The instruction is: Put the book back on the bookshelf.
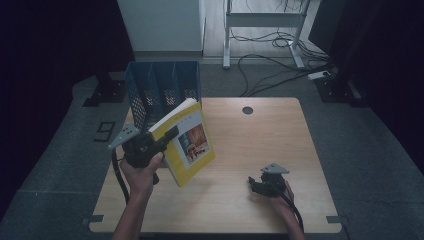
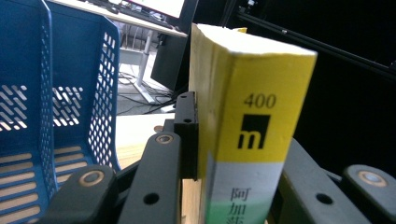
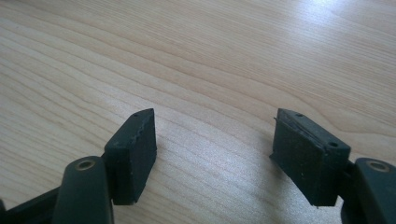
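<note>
A thick yellow book (image 1: 189,142) is held tilted above the left half of the wooden table (image 1: 260,145), just in front of the blue file rack (image 1: 162,90). My left gripper (image 1: 167,137) is shut on the book near its spine. In the left gripper view the book (image 2: 252,116) stands between the jaws, with the yellow spine and "400" facing me and the blue file rack (image 2: 56,107) at the left. My right gripper (image 1: 257,186) rests low over the table's front right and is open. In the right gripper view its fingers (image 3: 133,149) stand apart over bare wood, nothing between them.
The rack has upright compartments with perforated walls and stands at the table's far left edge. A small dark hole (image 1: 247,110) sits in the tabletop at the back. Cables (image 1: 280,65) and a white frame lie on the floor beyond the table.
</note>
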Demonstrator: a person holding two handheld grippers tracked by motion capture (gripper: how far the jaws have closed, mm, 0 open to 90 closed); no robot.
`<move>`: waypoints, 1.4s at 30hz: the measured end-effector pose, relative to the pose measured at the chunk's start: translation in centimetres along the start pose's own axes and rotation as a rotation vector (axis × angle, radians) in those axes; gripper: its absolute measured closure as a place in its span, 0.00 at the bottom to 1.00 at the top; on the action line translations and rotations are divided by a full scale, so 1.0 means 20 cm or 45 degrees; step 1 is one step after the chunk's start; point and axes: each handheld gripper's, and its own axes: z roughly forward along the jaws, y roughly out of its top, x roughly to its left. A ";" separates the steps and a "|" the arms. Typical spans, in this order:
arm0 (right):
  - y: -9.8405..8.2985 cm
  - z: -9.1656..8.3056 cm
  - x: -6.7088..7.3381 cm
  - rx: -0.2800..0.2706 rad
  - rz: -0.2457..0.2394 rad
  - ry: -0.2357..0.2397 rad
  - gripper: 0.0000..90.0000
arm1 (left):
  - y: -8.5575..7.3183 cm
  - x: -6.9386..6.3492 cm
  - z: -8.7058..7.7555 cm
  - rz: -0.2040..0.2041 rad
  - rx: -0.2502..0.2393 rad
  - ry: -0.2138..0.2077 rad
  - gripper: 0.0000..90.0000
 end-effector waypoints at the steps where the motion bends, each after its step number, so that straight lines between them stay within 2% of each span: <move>1: 0.00 0.00 0.00 0.001 0.000 0.000 0.32 | 0.01 0.00 0.00 0.000 -0.001 0.001 0.84; 16: 0.00 0.00 0.00 0.002 0.005 -0.004 0.31 | 0.09 0.04 -0.03 -0.005 -0.052 0.049 0.84; 24: 0.00 0.00 0.00 0.001 0.006 -0.007 0.31 | 0.13 0.08 -0.06 -0.030 -0.073 0.071 0.84; 27: 0.00 0.00 0.00 0.001 0.007 -0.008 0.31 | 0.15 0.11 -0.07 -0.020 -0.085 0.096 0.84; 31: 0.00 0.00 0.00 0.002 0.007 -0.009 0.30 | 0.16 0.14 -0.07 -0.032 -0.081 0.125 0.84; 42: 0.00 0.00 0.00 0.002 0.010 -0.011 0.30 | 0.17 0.19 -0.07 -0.066 -0.094 0.161 0.84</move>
